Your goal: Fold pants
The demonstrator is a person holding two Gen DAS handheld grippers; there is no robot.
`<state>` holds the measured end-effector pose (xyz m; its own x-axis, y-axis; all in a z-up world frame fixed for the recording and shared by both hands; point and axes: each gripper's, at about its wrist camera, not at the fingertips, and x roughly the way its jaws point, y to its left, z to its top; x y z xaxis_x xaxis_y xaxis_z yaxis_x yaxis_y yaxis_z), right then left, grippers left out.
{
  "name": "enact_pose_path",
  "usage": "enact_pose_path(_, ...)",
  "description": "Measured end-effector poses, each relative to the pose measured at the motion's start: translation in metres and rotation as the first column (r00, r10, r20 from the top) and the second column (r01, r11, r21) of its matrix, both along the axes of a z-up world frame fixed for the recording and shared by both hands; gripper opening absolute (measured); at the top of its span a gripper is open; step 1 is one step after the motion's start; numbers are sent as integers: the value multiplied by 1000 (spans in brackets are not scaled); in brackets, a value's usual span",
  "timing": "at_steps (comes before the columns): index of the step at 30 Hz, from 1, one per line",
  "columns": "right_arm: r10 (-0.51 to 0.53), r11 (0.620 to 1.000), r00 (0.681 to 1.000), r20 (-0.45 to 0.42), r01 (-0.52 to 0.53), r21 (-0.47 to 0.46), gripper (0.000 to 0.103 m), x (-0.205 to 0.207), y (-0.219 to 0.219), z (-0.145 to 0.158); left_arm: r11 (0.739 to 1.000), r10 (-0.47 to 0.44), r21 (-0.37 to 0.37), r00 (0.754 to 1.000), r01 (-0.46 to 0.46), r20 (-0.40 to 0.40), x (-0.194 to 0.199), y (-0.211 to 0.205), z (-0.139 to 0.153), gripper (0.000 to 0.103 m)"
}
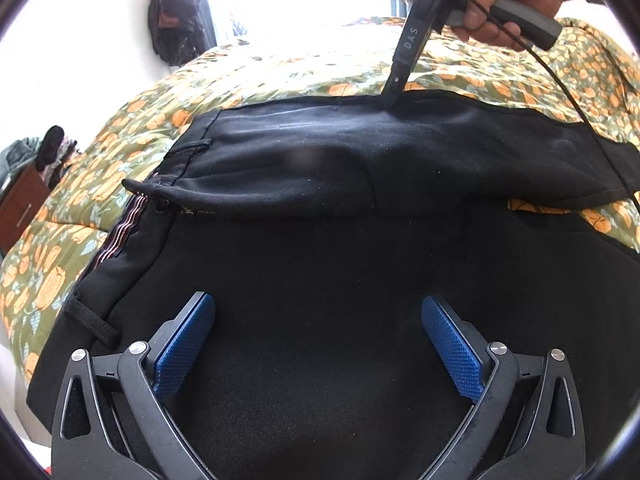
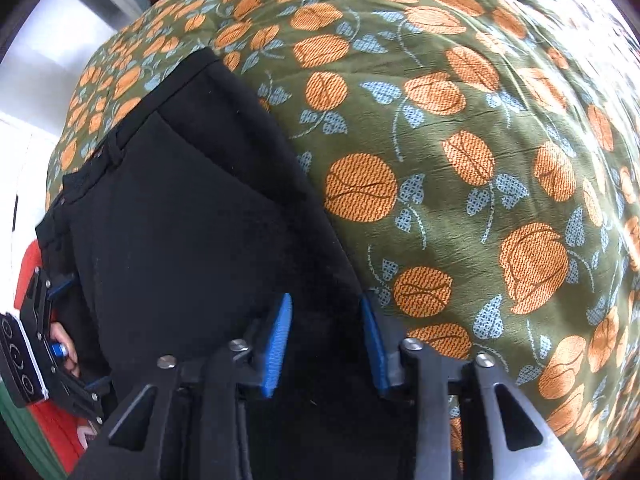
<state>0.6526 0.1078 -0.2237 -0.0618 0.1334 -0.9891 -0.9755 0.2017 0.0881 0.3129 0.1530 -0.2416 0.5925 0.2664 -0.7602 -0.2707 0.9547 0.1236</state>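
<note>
Black pants (image 1: pixel 320 184) lie on a bed with a green and orange floral cover (image 1: pixel 280 68); the waistband with a striped inner lining (image 1: pixel 128 220) is at the left. My left gripper (image 1: pixel 318 340) is open, its blue pads (image 1: pixel 184 344) wide apart just above the near black cloth. My right gripper (image 1: pixel 390 96) shows at the pants' far edge, tips down on the cloth. In the right wrist view its jaws (image 2: pixel 326 340) stand partly closed with the pants' edge (image 2: pixel 328 280) between the blue pads (image 2: pixel 278 344); I cannot tell if they pinch it.
The floral cover (image 2: pixel 460 140) spreads beyond the pants. A dark wooden cabinet (image 1: pixel 20 208) with clothes on it stands at the left. A dark bag (image 1: pixel 172 12) hangs at the back by a bright window. The left gripper body (image 2: pixel 28 356) shows at the left.
</note>
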Motion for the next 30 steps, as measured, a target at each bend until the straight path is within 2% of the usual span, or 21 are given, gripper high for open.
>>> enact_pose_path(1, 28, 1000, 999, 38, -28, 0, 8, -4, 1, 7, 1000, 1, 0, 1000, -1, 1, 0, 0, 0, 102)
enact_pose_path(3, 47, 999, 977, 207, -51, 15, 5, -11, 8, 26, 1000, 3, -2, 1000, -3, 4, 2, 0, 1, 102)
enact_pose_path(4, 49, 998, 949, 313, -61, 29, 4, -17, 12, 34, 1000, 6, -1, 1000, -6, 6, 3, 1, 1, 102)
enact_pose_path(5, 65, 996, 894, 444, -84, 25, 2, -26, 17, 37, 1000, 7, -1, 1000, -7, 3, 4, 0, 0, 102)
enact_pose_path(6, 74, 995, 841, 536, -99, 19, 0, -34, 24, 37, 1000, 7, 2, 1000, -7, 4, 4, -1, 0, 103)
enact_pose_path(8, -15, 997, 865, 502, -26, 75, 0, -34, 26, 39, 1000, 7, 7, 1000, -7, 9, 4, -1, 0, 102)
enact_pose_path(10, -141, 985, 868, 476, 73, 159, 0, -30, 12, 47, 1000, 7, 8, 1000, -7, 14, 3, -2, -1, 102)
enact_pose_path(12, -319, 929, 890, 327, 225, 293, 3, -20, -28, 64, 1000, 7, 11, 1000, -8, 15, 3, -3, -1, 102)
enact_pose_path(13, -400, 884, 890, 217, 313, 347, 10, -15, -56, 71, 1000, 7, 10, 1000, -7, 13, 3, -3, -1, 103)
enact_pose_path(14, -464, 838, 878, 118, 391, 382, 15, -20, -76, 71, 1000, 6, 6, 1000, -6, 10, 1, -2, 0, 102)
enact_pose_path(15, -511, 796, 859, 36, 457, 396, 23, -24, -100, 68, 1000, 8, 1, 1000, -8, 3, 1, -1, 3, 102)
enact_pose_path(17, -568, 736, 820, -73, 546, 400, 25, -43, -142, 55, 999, 41, -14, 999, -41, -1, -2, 5, 14, 102)
enact_pose_path(18, -574, 721, 810, -122, 570, 395, 26, -53, -159, 48, 997, 69, -22, 998, -69, 11, -5, 8, 22, 102)
enact_pose_path(20, -554, 718, 806, -210, 590, 371, 25, -74, -175, 25, 992, 110, -66, 993, -106, 51, -1, 9, 46, 102)
enact_pose_path(22, -562, 724, 805, -190, 590, 356, 25, -80, -198, 5, 991, 94, -108, 993, -86, 71, 11, 8, 66, 102)
enact_pose_path(23, -588, 715, 790, -174, 608, 344, 25, -77, -215, -4, 991, 83, -115, 994, -74, 74, 19, 8, 74, 102)
enact_pose_path(24, -627, 689, 760, -169, 643, 334, 25, -66, -238, -14, 991, 82, -109, 994, -74, 77, 28, 9, 79, 102)
enact_pose_path(26, -726, 591, 667, -171, 731, 342, 24, -39, -299, -23, 994, 94, -71, 993, -89, 70, 48, 11, 80, 102)
enact_pose_path(28, -831, 461, 534, -154, 817, 347, 23, -8, -375, -23, 995, 85, -55, 996, -83, 39, 67, 15, 71, 102)
enact_pose_path(30, -924, 312, 366, -110, 888, 338, 23, 19, -457, -22, 995, 99, -32, 995, -100, -29, 84, 23, 50, 102)
